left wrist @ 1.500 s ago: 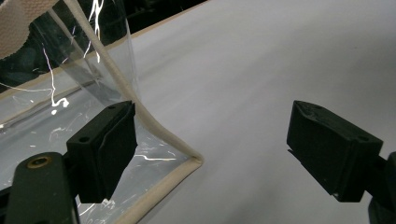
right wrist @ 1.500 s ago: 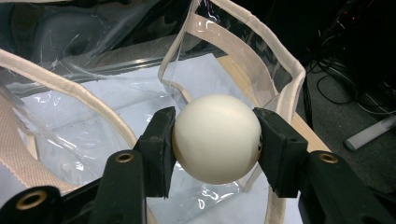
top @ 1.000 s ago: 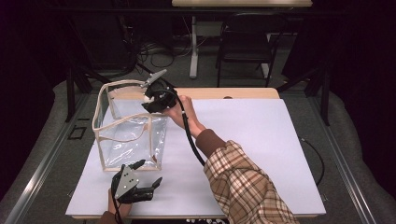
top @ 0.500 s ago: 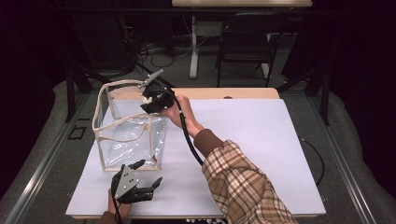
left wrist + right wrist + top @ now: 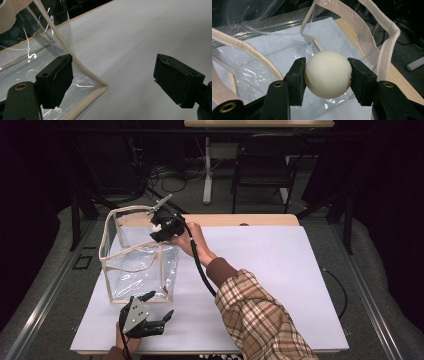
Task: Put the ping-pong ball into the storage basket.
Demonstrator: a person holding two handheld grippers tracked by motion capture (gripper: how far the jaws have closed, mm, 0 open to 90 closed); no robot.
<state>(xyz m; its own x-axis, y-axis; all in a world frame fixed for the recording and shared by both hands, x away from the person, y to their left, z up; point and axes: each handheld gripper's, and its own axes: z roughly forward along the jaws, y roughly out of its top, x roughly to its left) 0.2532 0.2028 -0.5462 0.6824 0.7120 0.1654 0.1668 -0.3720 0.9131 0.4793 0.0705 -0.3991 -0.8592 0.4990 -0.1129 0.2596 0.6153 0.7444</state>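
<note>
The right gripper (image 5: 327, 75) clamps the white ball (image 5: 328, 74) squarely between both pads, over the clear bag's (image 5: 287, 50) open mouth. The left gripper (image 5: 113, 75) stands open, one jaw beside the bag's bottom corner.

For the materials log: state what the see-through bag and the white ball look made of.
Clear open-top bag: glossy soft plastic film, judging by creases and glints, edged with matte beige woven webbing.
Cream-white round ball: smooth, matte, probably hard plastic; undented between the jaws.
</note>
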